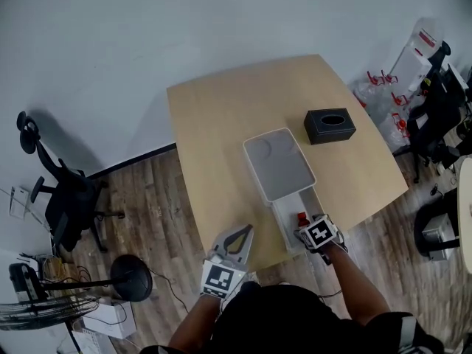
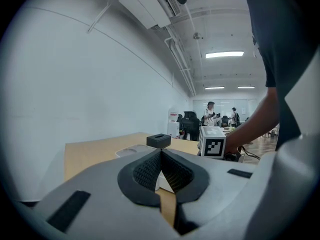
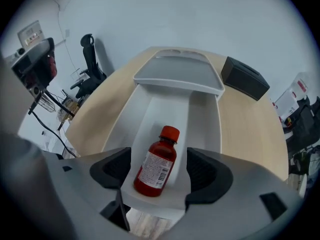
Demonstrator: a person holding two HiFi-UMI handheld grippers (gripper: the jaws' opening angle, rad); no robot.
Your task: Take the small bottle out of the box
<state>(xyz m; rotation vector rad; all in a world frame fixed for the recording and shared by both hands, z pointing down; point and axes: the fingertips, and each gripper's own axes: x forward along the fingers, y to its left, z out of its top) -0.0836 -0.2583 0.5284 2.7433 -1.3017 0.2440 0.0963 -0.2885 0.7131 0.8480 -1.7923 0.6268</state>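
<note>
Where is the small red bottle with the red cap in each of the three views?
Head view: small red bottle low, right of centre, in the open white plastic box.
Left gripper view: not in it.
Right gripper view: bottle at lower centre, between the open jaws.
Shared landmark: the black rectangular box.

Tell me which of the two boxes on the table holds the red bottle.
The white box, open at its near end, with the red bottle inside; the black box stands apart, farther back.
</note>
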